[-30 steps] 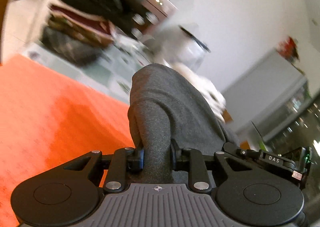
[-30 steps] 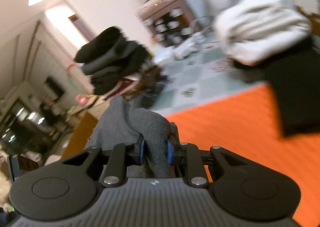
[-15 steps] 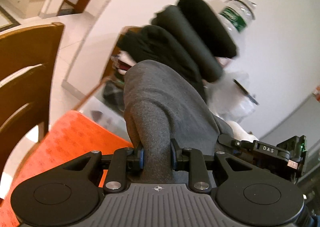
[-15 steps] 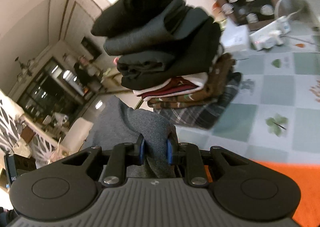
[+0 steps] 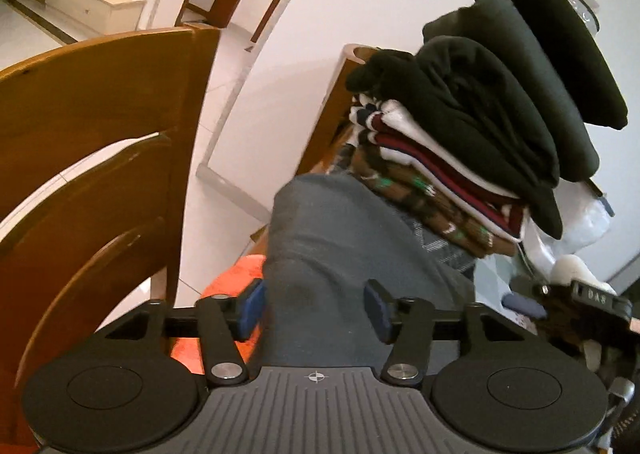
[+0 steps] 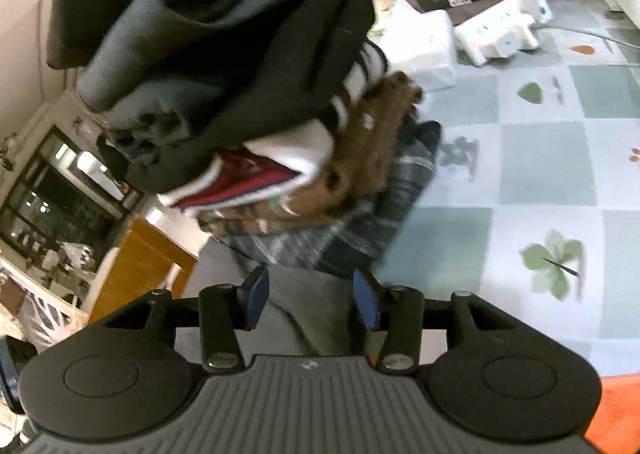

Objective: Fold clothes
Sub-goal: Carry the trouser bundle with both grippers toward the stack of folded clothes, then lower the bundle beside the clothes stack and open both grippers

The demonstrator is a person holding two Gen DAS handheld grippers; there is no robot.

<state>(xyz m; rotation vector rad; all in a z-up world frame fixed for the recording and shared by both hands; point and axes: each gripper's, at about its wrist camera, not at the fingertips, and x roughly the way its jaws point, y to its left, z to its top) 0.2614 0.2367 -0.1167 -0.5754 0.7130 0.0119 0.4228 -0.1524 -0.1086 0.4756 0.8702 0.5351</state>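
Both grippers are letting go. On the left gripper [image 5: 314, 308] the jaws are opening, and the grey cloth [image 5: 340, 254] sits between the blue pads [image 5: 252, 308] with a small gap showing beside each pad, so they no longer squeeze it. The grey cloth is soft and thick, plain dark grey with no pattern, and it bulges up in a rounded hump with a few creases near the pads. To its left stands a brown wooden chair [image 5: 100, 141], and a bit of orange mat [image 5: 236, 278] peeks out under the cloth. To its right rises a tall pile of folded clothes [image 5: 480, 125]: black and dark grey ones on top, then a white one with red stripes, then a brown patterned one, and the grey cloth reaches up to the bottom of this pile. On the right gripper [image 6: 310, 300] the jaws are opening too, with grey cloth [image 6: 316, 318] lying low between them, not pinched. Just past it is the same pile [image 6: 240, 93], with a dark checked piece at the very bottom. Further right is a tablecloth [image 6: 540, 173] with pale green squares and leaf pictures, and a white power strip [image 6: 500, 33] lies on it near the top.
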